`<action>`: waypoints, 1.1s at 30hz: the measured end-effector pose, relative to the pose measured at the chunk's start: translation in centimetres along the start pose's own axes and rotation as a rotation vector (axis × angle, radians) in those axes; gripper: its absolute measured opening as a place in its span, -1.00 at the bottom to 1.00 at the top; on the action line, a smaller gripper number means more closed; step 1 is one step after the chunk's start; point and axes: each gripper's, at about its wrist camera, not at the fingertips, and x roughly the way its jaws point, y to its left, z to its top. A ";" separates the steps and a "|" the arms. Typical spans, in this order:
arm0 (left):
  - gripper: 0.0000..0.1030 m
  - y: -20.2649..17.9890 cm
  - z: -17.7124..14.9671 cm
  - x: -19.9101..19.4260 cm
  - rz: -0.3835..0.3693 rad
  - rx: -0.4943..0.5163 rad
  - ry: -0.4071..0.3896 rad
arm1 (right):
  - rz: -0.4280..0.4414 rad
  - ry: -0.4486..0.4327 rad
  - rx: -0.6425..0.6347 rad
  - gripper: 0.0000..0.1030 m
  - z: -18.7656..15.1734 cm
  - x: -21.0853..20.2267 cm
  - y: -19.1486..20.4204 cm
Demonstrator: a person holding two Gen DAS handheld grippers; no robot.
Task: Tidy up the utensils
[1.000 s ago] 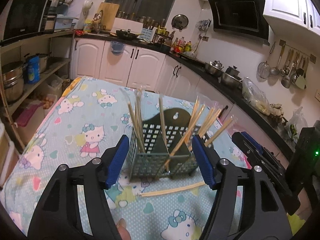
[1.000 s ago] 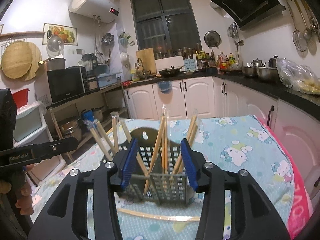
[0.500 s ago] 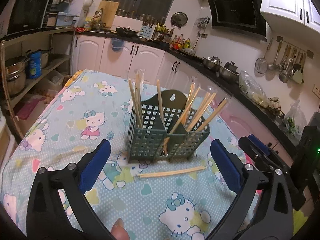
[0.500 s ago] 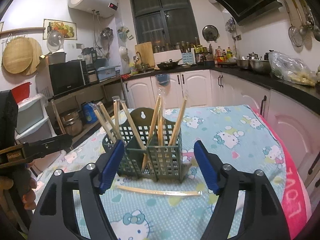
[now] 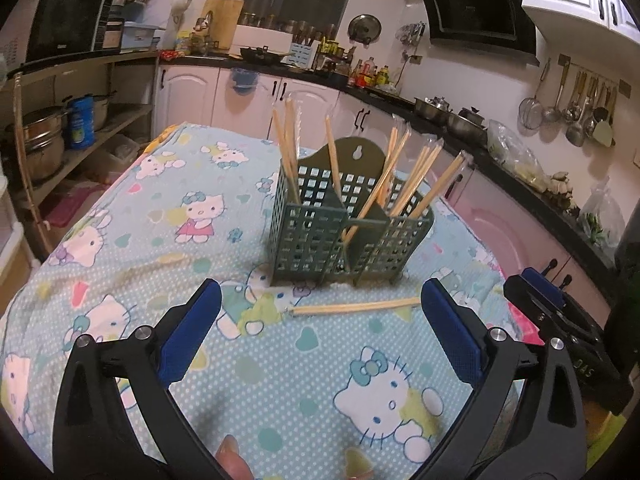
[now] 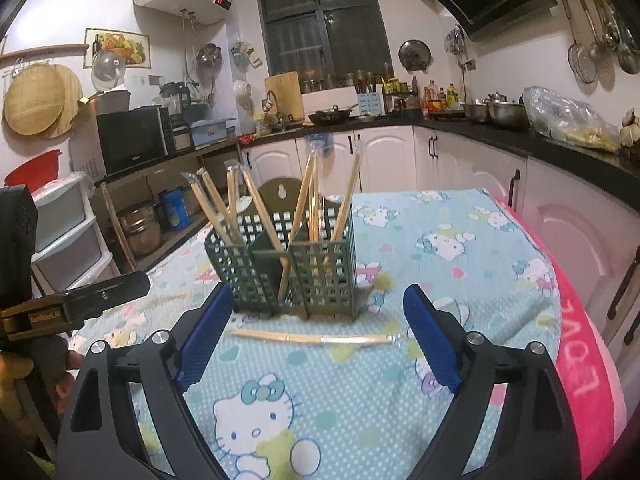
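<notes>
A dark green plastic chopstick caddy (image 5: 348, 236) with gridded walls and a raised back plate with a hanging hole stands upright on the bench (image 5: 168, 208), which is covered by a light blue Hello Kitty cloth. Inside it, wooden chopsticks in clear sleeves (image 5: 400, 176) lean at different angles across its compartments; how many compartments there are is hard to settle from these views, though at least two dividers show. One more wrapped pair of chopsticks (image 5: 354, 306) lies flat on the cloth just in front of the caddy, apart from it, running roughly parallel to its front wall; in the right wrist view the same pair (image 6: 310, 337) lies crosswise between the two blue pads.

The left tool (image 5: 316, 322) sits low over the cloth on the near side of the loose pair, its blue-padded fingers spread wide with nothing between them but cloth. The right tool (image 6: 318, 334) is likewise spread apart, its jaws having just been opening, and nothing is pressed by its pads; the loose pair lies beyond the fingertips. In the left wrist view the right tool's body shows at the right edge, and in the right wrist view a hand (image 6: 24, 376) grips the left tool's handle at the left edge.

Behind the bench run white cabinets (image 6: 384, 160) under a black worktop crowded with bottles and pots, and a range hood (image 5: 476, 4) hangs above.
</notes>
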 end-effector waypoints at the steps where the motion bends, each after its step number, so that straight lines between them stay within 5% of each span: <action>1: 0.78 0.1 -0.3 0.0 0.005 0.001 0.000 | -0.002 0.002 -0.001 0.66 -0.2 0.0 0.0; 16: 0.78 0.1 -3.5 0.7 0.049 0.042 -0.032 | -0.066 0.026 -0.031 0.76 -3.7 0.0 0.2; 33: 0.78 -0.1 -5.3 1.6 0.063 0.078 -0.076 | -0.119 -0.042 -0.050 0.85 -5.5 -0.1 -0.7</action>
